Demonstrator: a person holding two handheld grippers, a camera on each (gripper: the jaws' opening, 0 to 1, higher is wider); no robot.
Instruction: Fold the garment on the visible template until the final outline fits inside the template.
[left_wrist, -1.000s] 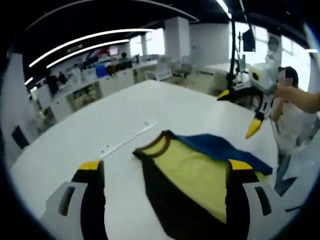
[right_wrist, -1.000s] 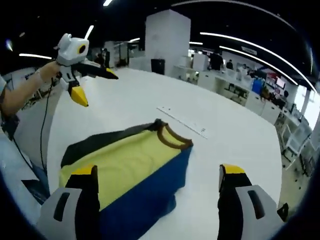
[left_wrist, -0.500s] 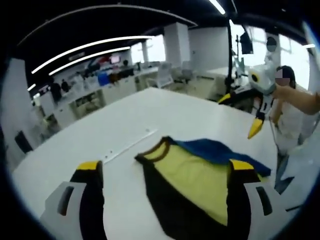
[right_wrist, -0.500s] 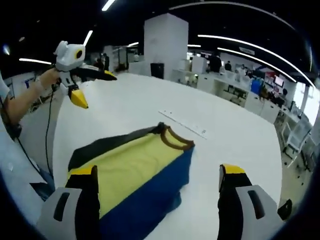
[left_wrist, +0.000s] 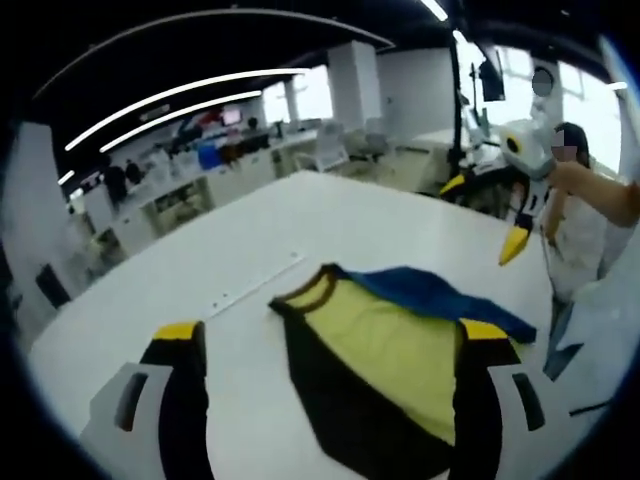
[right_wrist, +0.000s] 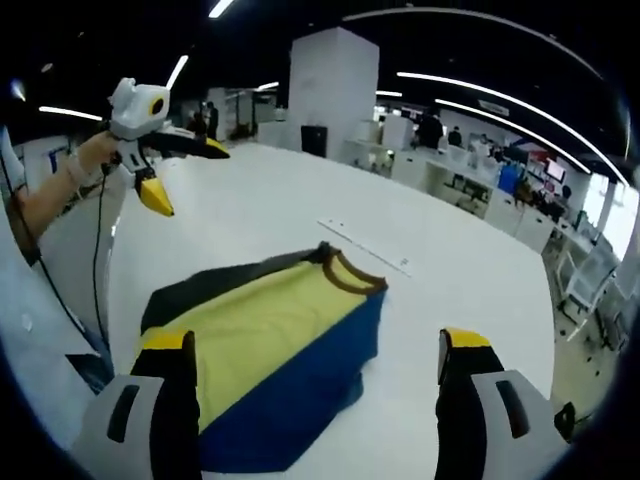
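The garment (left_wrist: 385, 365) lies folded on the white surface (left_wrist: 250, 240), a yellow panel on top with a brown collar, black along one side and blue along the other. In the left gripper view it sits between and just beyond the spread jaws of the left gripper (left_wrist: 330, 345), its near edge running under the right-hand jaw. In the right gripper view the garment (right_wrist: 265, 335) lies toward the left-hand jaw of the right gripper (right_wrist: 315, 355), whose jaws are also wide apart and pinch nothing. Both grippers hang above the surface, clear of the cloth. A pale strip (right_wrist: 365, 245) lies on the surface beyond the collar.
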